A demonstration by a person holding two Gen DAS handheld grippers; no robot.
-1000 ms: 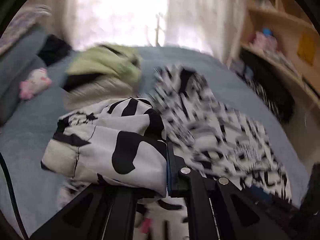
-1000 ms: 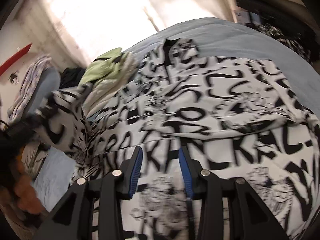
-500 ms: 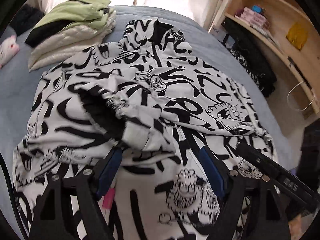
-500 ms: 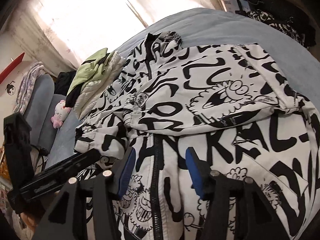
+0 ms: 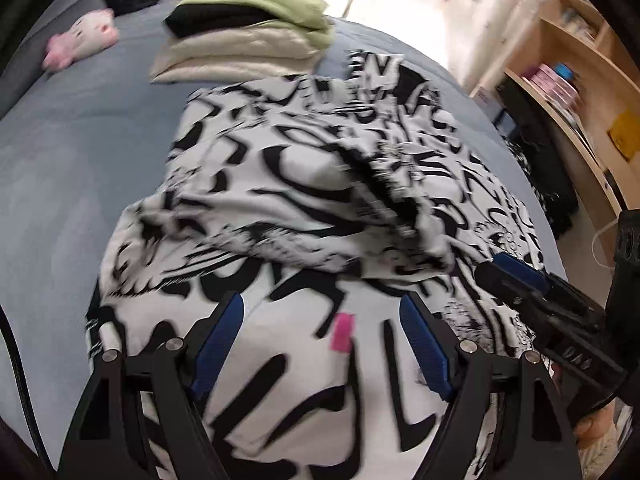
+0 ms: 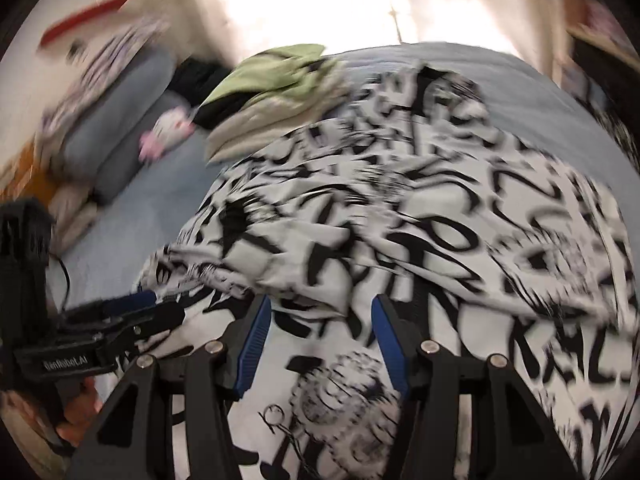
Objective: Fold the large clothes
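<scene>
Left wrist: rumpled black-and-white printed jacket (image 5: 304, 200)

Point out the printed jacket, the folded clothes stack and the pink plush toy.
Printed jacket (image 5: 304, 184): left wrist view, on its folded-over sleeve.
Folded clothes stack (image 5: 256, 4): left wrist view, on the green top layer.
Pink plush toy (image 5: 82, 42): left wrist view, on its body.

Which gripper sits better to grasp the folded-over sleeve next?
Probably left: the left gripper hangs open just below the black-and-white printed jacket's sleeve; the right gripper faces the jacket's middle.
</scene>
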